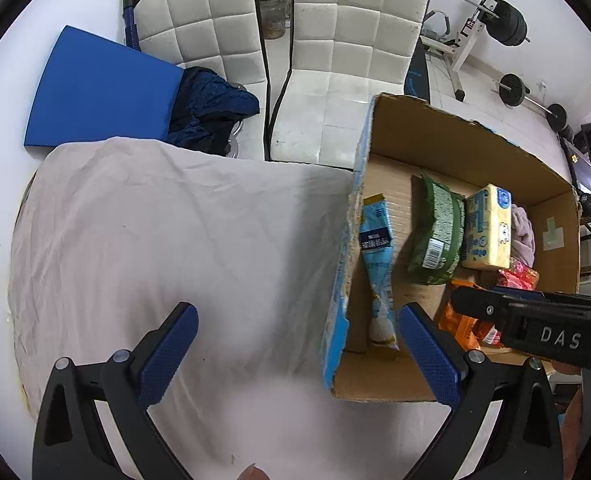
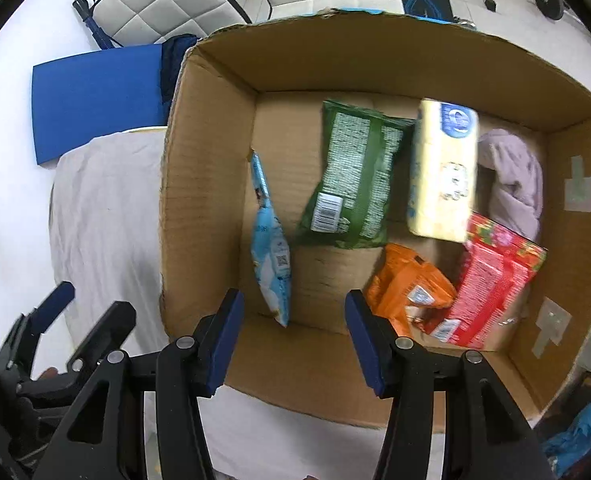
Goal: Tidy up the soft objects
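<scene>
Blue-padded right claw (image 2: 291, 336) hangs spread and empty at lower centre over the cardboard box (image 2: 211, 184); left claw (image 1: 295, 356) likewise released. Soft packets (image 2: 351, 176) already lie inside; the cloth-covered bench (image 1: 167, 240) looks bare, so sorting seems nearly finished.

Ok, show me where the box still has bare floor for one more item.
Bare cardboard floor lies between the light blue packet, green bag and orange packet, near the front wall. The right side is crowded: yellow pack, red packet, pink cloth.
</scene>
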### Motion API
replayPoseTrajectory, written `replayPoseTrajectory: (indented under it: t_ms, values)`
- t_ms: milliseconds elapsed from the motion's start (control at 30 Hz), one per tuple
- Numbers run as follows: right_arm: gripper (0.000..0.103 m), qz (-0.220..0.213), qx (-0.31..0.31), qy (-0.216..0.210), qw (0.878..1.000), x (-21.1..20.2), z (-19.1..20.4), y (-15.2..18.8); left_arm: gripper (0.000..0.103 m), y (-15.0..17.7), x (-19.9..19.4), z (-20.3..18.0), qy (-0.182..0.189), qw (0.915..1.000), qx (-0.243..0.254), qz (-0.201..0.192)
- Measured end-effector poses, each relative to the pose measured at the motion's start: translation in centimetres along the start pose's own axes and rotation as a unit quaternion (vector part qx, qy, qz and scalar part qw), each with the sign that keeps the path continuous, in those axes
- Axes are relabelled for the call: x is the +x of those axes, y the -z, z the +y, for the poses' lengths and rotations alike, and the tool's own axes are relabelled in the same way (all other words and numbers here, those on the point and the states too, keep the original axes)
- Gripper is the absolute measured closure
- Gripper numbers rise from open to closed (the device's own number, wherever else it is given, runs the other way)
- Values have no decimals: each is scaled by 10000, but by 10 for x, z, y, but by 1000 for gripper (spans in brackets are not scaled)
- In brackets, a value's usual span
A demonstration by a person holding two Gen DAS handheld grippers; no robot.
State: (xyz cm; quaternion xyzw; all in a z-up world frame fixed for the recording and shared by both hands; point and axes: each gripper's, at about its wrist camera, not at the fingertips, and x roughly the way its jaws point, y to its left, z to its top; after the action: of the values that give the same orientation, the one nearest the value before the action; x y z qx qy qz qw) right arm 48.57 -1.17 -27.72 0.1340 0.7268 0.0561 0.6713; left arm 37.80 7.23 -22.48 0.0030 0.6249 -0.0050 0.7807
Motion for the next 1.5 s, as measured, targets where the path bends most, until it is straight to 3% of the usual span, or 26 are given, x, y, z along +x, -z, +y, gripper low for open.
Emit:
replayPoseTrajectory:
  t_ms: [200,300,333,400,467,667,733,1000,1167,1500]
  values:
    - [48,-76,182,138,9997,-17,-29,27,0,11,-16,-19,66,9998,125,-103]
    - [47,-258,213,464,9984,-29,-44,45,0,17,-23,-31,45,9997,211,-141]
    - [44,-352,211,604,9973,-34,-47,50,0,20,-26,-35,57,9996,230,-164]
    - [10,-584,252,846,9944,-45,-56,63,0,25,-30,-42,81,9995,251,-174]
    - [4,-748,323,874,9928,-55,-66,72,0,29,-34,-50,86,9994,272,-187]
    - [4,-971,464,1072,9884,-70,-86,91,0,40,-38,-67,74,9990,277,-356]
    - [0,-998,488,1076,9880,-72,-90,96,0,42,-39,-71,76,9988,271,-390]
    - [0,-1106,622,997,9869,-81,-99,113,0,48,-49,-80,-24,9986,293,-434]
    - [0,-1427,541,1050,9827,-108,-95,138,0,63,-84,-88,-71,9970,337,-692]
    - [0,-2229,405,1112,9676,-191,-86,224,0,119,-167,-108,37,9915,505,-1198]
